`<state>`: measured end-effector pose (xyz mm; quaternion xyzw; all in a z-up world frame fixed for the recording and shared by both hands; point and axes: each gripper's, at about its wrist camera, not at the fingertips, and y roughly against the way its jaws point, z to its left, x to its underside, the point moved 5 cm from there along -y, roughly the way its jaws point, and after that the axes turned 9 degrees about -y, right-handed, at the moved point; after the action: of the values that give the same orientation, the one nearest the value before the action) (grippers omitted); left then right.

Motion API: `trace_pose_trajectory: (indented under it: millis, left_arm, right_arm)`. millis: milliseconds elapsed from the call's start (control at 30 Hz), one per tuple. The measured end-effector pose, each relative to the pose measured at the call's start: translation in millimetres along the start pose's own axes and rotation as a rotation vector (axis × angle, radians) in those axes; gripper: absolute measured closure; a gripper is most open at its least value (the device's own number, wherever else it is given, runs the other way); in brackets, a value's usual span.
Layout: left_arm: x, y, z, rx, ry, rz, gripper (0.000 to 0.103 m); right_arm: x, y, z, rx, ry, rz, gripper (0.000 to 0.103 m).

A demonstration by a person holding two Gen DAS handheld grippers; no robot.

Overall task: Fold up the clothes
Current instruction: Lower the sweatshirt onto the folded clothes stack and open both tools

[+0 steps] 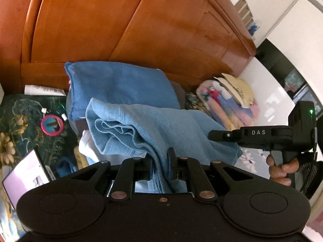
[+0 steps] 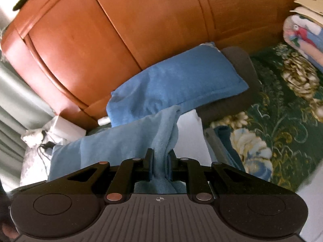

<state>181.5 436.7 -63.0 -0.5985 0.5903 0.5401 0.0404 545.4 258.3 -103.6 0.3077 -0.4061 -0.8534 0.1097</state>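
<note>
A light blue cloth (image 1: 141, 125) hangs lifted above the bed, bunched in soft folds. My left gripper (image 1: 161, 161) is shut on its lower edge, the fabric pinched between the pads. My right gripper (image 2: 160, 163) is shut on another part of the same light blue cloth (image 2: 113, 141), which stretches away to the left. In the left wrist view the right gripper (image 1: 214, 136) shows side-on at the right, held by a hand (image 1: 280, 169), its tip at the cloth's edge.
A darker blue pillow (image 1: 121, 84) lies against the orange wooden headboard (image 1: 121, 20). The bed has a dark green floral cover (image 2: 278, 109). A folded colourful blanket with a straw hat (image 1: 236, 92), a pink round item (image 1: 52, 125) and a laptop (image 1: 26, 171) lie around.
</note>
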Motion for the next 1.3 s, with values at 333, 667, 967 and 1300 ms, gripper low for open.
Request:
trace_pose_trajectory:
  millis: [333,667,967,1300]
  left_arm:
    - [22,-37,27,-0.055,0.063,0.033,0.093]
    - [35,-51,34,-0.086,0.06,0.064,0.087]
    - [25,-37,24,-0.101,0.007,0.068,0.089]
    - [27,18,-4,-0.089,-0.073,0.057,0.076]
  right_arm:
    - [-15,-53,-28,-0.027,0.027,0.06,0.092]
    - [-1,-72,-55,-0.037,-0.037,0.079,0.09]
    - [-2,-58,-43,-0.014,-0.029,0.05,0.084]
    - [22,24,-13,-0.034,-0.027,-0.077,0.073]
